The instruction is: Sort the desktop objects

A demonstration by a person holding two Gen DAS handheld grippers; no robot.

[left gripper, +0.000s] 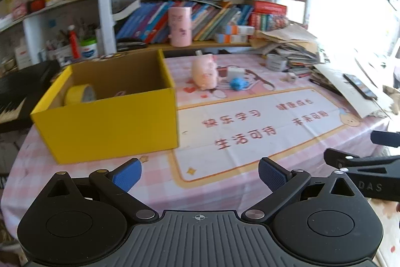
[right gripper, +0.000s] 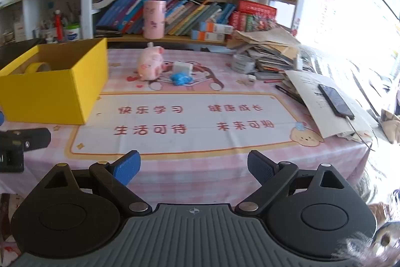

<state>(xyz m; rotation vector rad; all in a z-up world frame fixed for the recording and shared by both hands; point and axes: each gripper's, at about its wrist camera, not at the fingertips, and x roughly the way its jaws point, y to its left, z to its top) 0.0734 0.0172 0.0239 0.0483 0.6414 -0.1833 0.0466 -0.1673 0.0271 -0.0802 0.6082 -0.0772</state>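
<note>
Facing crowded bookshelves [right gripper: 175, 11] behind a pink checked tabletop [right gripper: 325, 149] in bright window light. Holding the left gripper [left gripper: 200, 175] low over the near edge, with jaws spread wide and gripping nothing. Holding the right gripper [right gripper: 193, 165] just beside it in the same way, wide apart and empty.

Showing an open yellow box [left gripper: 107, 121] at the left, already containing a yellow tape roll [left gripper: 80, 94]. Leaving three loose items well beyond the jaws, near the far middle of the tabletop: a pink pig toy [left gripper: 205, 73], a small white block [left gripper: 235, 72] and a blue object [left gripper: 238, 83], all bunched close together.

Judging the risks from here:
- Reaching for the rounded pig toy with jaws this wide, likely nudging the white block or the blue object, or rolling the toy away.
- Carrying anything leftward too low, possibly catching the tall wall of the yellow box and shoving it.
- Working both grippers so close together, risking a knock between them.
- Swinging right, risking a brush against the phone [right gripper: 335, 99] lying on sloping papers [right gripper: 312, 101] with a cable trailing off the edge.
</note>
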